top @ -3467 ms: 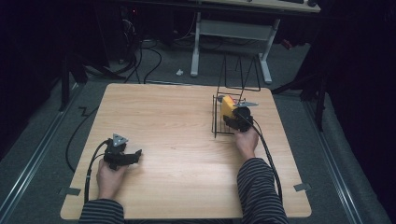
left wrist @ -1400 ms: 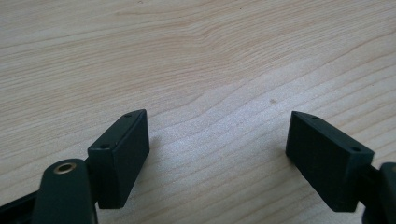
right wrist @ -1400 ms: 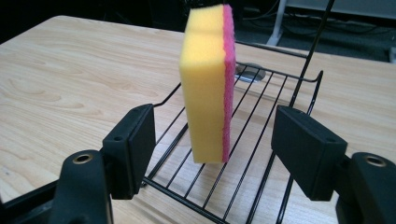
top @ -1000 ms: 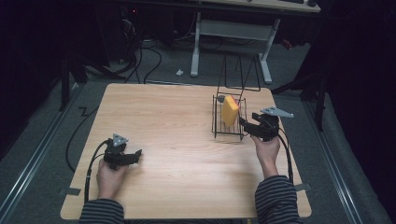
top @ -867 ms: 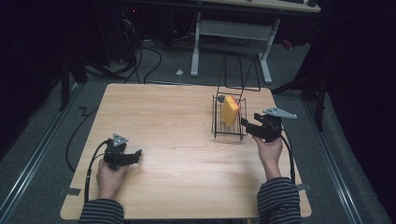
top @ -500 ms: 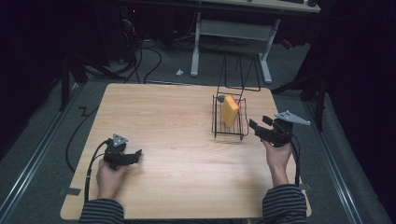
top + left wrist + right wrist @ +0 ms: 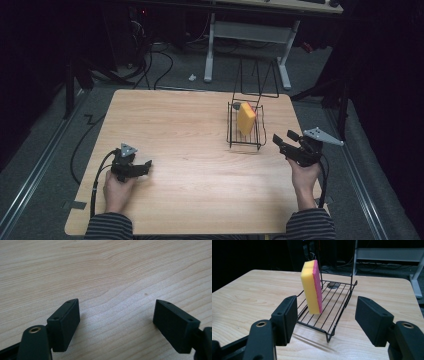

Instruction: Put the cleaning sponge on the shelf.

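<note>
The right gripper (image 7: 286, 142) is backing away from the black wire rack (image 7: 244, 143) toward the surface's right edge, its jaws spread and empty. The yellow-and-pink rectangular sponge (image 7: 312, 287) is standing on end in that rack. The left gripper (image 7: 141, 165) is resting low over the pale wooden surface (image 7: 180, 135), jaws spread, nothing between them.

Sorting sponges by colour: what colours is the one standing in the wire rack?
The sponge is yellow with a pink layer on one face, clearest in the right gripper view.
</note>
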The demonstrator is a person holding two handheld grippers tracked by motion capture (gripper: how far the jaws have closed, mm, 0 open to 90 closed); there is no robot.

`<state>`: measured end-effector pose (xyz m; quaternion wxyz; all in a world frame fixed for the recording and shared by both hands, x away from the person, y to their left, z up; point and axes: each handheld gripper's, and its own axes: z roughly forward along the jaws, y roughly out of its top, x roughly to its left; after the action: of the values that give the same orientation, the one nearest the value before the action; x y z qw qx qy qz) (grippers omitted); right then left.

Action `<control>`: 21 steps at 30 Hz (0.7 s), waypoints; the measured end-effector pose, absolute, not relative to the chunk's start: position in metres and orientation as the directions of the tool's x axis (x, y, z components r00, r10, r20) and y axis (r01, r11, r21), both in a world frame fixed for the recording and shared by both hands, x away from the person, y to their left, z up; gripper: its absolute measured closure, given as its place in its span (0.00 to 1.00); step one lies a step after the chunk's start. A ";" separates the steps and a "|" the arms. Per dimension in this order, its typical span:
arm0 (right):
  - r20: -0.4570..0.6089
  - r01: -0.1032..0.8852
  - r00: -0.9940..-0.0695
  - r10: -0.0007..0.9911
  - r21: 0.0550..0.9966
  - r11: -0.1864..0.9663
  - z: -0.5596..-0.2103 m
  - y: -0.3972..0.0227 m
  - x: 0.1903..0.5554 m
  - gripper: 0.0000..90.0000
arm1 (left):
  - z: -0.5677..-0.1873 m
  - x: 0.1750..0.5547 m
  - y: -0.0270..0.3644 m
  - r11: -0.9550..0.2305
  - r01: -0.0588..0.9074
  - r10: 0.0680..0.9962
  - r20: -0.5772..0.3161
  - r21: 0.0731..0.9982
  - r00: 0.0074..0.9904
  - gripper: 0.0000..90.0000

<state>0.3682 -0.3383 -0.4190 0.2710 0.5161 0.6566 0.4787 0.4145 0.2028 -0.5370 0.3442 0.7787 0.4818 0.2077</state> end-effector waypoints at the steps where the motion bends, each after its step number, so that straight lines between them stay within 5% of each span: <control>1: 0.139 0.415 -0.322 0.936 0.910 0.008 -0.420 -0.339 0.367 0.39 | -0.537 0.414 0.203 -0.299 0.607 0.893 -0.008 0.736 0.450 0.24; 21: 0.162 0.408 -0.344 0.925 0.913 -0.008 -0.435 -0.336 0.341 0.39 | -0.537 0.414 0.203 -0.299 0.607 0.893 -0.008 0.736 0.450 0.24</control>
<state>0.3411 -0.3363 -0.4353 0.2614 0.5098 0.6539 0.4942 0.4145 0.2028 -0.5370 0.3441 0.7787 0.4817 0.2077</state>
